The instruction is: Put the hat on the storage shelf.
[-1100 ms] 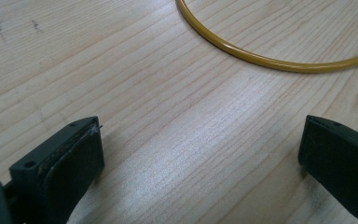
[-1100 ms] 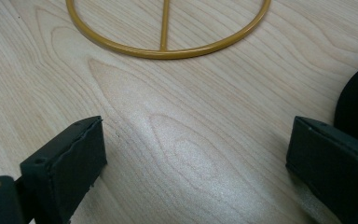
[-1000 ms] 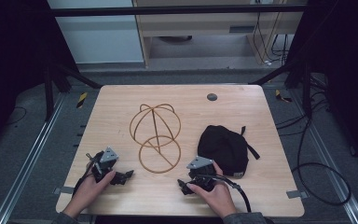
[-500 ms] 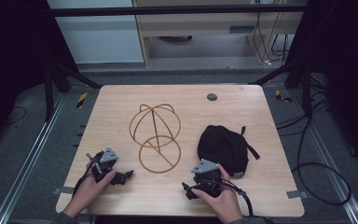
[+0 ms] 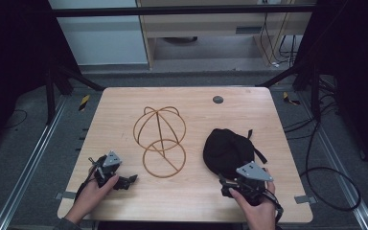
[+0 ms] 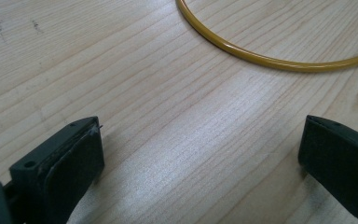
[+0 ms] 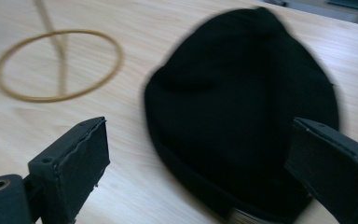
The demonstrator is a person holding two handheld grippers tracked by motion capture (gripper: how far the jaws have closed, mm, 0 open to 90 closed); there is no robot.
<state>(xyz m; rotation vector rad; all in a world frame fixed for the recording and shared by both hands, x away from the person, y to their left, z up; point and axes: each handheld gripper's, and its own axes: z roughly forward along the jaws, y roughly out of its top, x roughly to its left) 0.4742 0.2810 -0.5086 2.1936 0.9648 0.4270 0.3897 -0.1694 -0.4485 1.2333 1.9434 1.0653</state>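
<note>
a person sits at the near edge of a pale wooden table (image 5: 191, 201), a two-jaw black gripper in each hand. nearest on the right, the right gripper (image 5: 235, 184) rests low by the front edge with its jaws set wide apart and holding nothing; seen along its own jaws, a soft black fabric cap (image 7: 242, 112) lies directly ahead, its near rim reaching down between the two pads though not visibly pinched, and the picture is blurred. from above, the cap (image 5: 227, 148) sits just beyond that gripper, touching or nearly touching it, with a thin dark strap trailing off to its far right. on the left, the left gripper (image 5: 129, 179) also lies near the front edge, jaws wide and empty, pointing across toward the middle; just ahead of it curves the round base ring of a golden wire hat stand (image 6: 270, 58). the stand (image 5: 160, 139) rises at the table's centre, a dome of wire hoops above the flat ring, well apart from the cap. the right hand is judged far nearer the cap, so it would likely take it and carry it leftward and farther away
</note>
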